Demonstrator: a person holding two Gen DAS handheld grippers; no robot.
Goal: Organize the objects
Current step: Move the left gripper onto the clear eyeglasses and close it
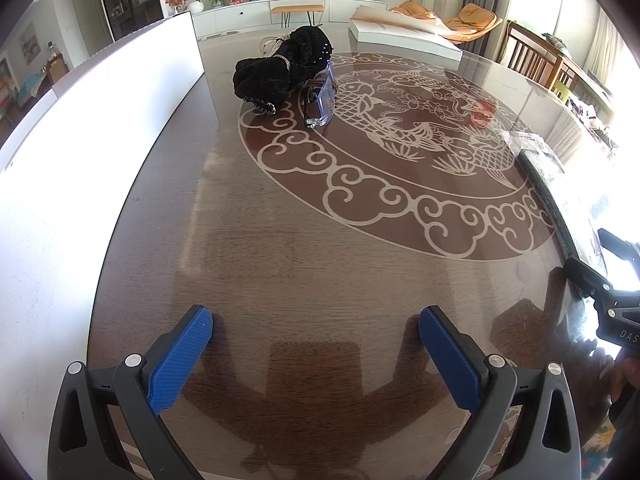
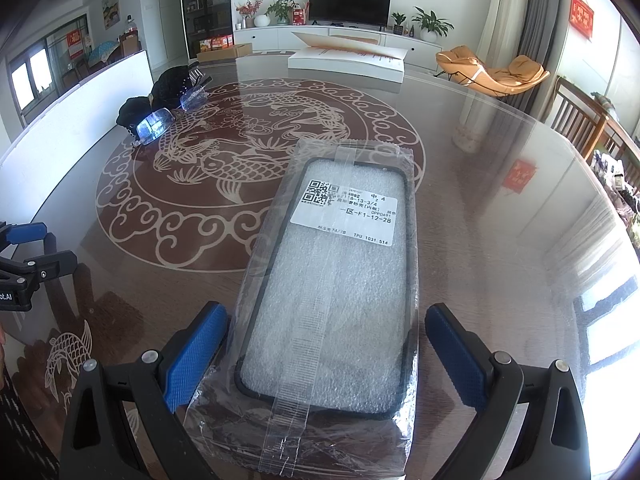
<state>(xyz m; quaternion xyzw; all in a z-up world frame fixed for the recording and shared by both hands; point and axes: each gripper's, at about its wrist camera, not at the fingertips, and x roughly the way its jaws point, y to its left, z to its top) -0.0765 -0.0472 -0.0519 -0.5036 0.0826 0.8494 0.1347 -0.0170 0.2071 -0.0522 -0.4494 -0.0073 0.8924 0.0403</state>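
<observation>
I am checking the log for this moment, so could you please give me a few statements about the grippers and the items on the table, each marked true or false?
1. The right gripper is open with the bagged phone case lying between its fingers. True.
2. The left gripper is clamped on the black cloth bundle. False: it is open and empty, and the bundle lies far ahead of it on the table.
3. The phone case carries a white label with a QR code. True.
4. The clear plastic box sits beside the phone case. False: it lies against the black cloth bundle, across the table.
5. A white board stands along the table's left edge. True.
</observation>
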